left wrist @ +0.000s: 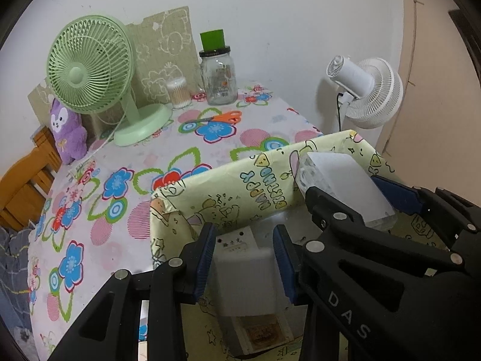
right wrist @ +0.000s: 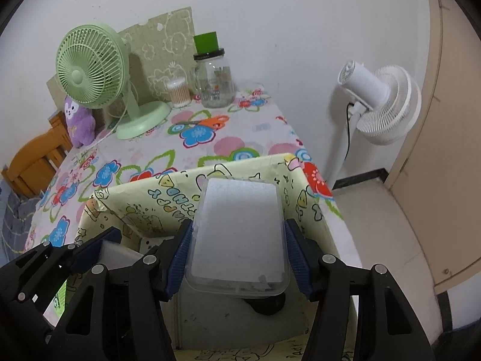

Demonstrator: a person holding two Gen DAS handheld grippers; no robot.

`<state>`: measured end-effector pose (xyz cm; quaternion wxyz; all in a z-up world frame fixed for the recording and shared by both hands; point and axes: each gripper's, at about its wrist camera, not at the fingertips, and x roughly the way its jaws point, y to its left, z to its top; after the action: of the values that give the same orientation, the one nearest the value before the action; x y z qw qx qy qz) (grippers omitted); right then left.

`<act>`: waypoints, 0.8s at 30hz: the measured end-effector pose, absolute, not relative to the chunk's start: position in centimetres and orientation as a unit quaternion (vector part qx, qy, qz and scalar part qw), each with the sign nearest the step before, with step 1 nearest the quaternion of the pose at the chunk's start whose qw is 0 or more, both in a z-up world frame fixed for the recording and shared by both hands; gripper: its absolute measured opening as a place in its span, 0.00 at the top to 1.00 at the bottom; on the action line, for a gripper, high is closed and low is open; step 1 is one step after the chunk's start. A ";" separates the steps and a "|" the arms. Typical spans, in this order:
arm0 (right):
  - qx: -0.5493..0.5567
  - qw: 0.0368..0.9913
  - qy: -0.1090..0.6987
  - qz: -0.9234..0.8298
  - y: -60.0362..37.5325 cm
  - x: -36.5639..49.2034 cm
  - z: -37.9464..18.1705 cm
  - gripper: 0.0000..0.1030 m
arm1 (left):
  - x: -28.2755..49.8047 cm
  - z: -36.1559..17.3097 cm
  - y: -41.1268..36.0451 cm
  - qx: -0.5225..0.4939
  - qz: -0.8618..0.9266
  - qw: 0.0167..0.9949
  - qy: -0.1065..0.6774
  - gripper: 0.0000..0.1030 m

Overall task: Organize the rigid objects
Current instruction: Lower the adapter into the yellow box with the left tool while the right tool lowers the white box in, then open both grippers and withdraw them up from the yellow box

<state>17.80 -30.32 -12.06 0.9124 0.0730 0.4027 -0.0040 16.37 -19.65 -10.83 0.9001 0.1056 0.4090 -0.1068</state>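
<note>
A yellow cartoon-print box [left wrist: 228,180] [right wrist: 156,198] stands at the near right of the floral table. My left gripper [left wrist: 245,258] is shut on a white rectangular box [left wrist: 243,273] with a small label, held inside the yellow box. My right gripper [right wrist: 237,258] is shut on a clear plastic container with a frosted white lid [right wrist: 237,231], held over the yellow box's right part. That container also shows in the left wrist view [left wrist: 339,186], clamped between the right gripper's blue pads.
On the table stand a green desk fan [left wrist: 90,69], a purple plush [left wrist: 67,129], a cotton swab tub [left wrist: 179,91], a glass jar [left wrist: 218,76] with a green cup on top, and orange scissors [left wrist: 222,117]. A white floor fan [right wrist: 378,102] stands right of the table.
</note>
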 end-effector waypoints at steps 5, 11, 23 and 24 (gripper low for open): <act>0.077 0.911 0.405 -0.001 -30.3 17.8 -12.0 0.34 | 16.2 -10.7 -19.6 0.101 -0.111 0.898 0.413 0.41; 0.082 0.912 0.403 -0.005 -30.1 17.0 -11.5 0.24 | 15.7 -10.2 -19.1 0.098 -0.113 0.901 0.407 0.26; 0.078 0.926 0.370 -0.020 -28.7 13.9 -9.0 0.11 | 12.8 -7.8 -17.1 0.090 -0.126 0.917 0.367 0.14; 0.077 0.927 0.367 -0.022 -28.6 13.6 -8.7 0.10 | 12.6 -7.6 -16.9 0.090 -0.126 0.918 0.364 0.13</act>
<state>13.64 -28.56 -8.72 0.9268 0.0774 0.3668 -0.0218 12.57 -16.93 -7.60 0.9184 0.0899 0.3641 -0.1262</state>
